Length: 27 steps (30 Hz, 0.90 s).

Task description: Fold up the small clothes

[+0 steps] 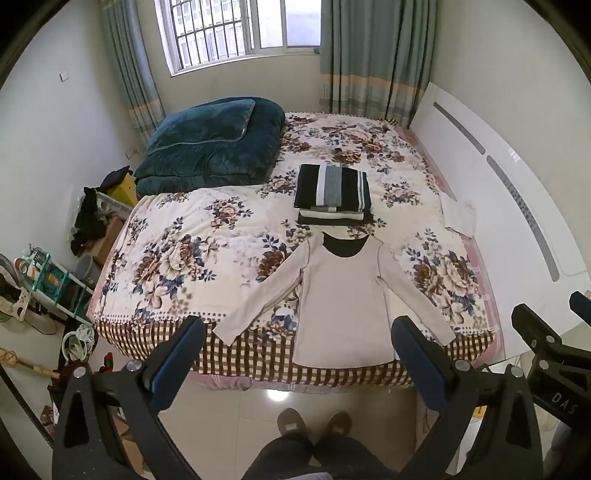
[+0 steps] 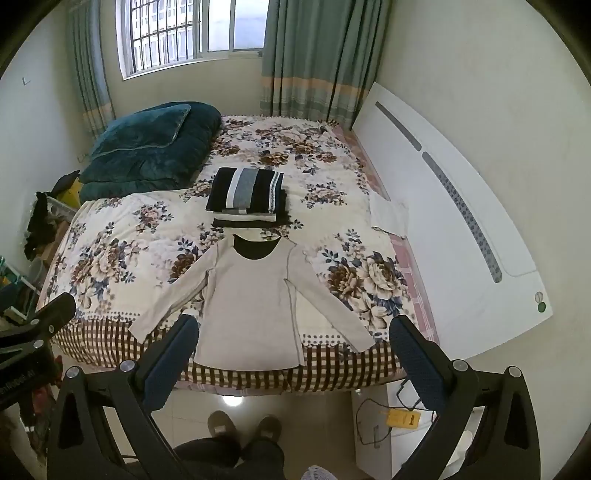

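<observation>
Your left gripper (image 1: 297,354) and right gripper (image 2: 291,350) both hang spread wide and empty. The pale long-sleeved top (image 1: 341,295) lies flat on the bed's (image 1: 177,236) near edge, collar away from you, long axis running straight ahead. Each cuff seems nearest its own-side gripper, though fisheye distortion blurs that.

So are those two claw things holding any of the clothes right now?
No. The left gripper and right gripper are open and empty; the beige shirt lies flat, untouched.

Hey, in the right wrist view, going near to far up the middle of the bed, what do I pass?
Beige long-sleeved shirt laid flat → stack of folded clothes → window.
</observation>
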Available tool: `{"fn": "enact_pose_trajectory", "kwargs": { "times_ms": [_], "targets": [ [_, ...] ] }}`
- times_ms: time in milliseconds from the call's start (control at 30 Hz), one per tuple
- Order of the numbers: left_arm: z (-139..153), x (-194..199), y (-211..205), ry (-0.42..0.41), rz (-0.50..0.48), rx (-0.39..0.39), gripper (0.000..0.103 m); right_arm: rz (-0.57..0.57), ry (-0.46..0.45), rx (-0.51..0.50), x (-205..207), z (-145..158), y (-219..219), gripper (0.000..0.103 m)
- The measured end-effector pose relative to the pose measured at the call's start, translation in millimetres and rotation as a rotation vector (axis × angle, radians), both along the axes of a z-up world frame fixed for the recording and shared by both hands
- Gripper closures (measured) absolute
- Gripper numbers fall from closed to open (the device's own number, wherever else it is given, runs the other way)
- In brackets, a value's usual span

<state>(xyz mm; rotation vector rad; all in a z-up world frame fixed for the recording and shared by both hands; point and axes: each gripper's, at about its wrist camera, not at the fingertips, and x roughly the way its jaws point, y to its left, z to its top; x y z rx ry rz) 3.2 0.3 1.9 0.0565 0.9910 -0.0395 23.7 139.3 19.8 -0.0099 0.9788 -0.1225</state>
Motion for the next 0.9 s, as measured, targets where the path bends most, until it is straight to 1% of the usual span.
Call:
{"fn": "enact_pose_trajectory", "kwargs": {
  "times_ms": [100,467,600,900],
  "targets": [
    [5.9,5.1,1.9,0.004,0.0,-0.003,0.0,0.005,0.0,0.001,1.7,1.2,3.0,0.0],
    [4.8,3.5,2.5,-0.001,-0.002,-0.009,0.0,0.014,-0.002,-0.005,5.4,2.7,7.4,0.0],
    [9.3,12.1,4.1,-0.002,-0.003,-0.008,0.0,0.015,-0.002,-0.004,5.0,2.6,7.1,0.0],
    [9.1,11.7,5.2,-0.004,-0.001,-0.011,0.0,0.016,-0.003,-0.004,5.7,3.7,8.8,0.0]
  ]
}}
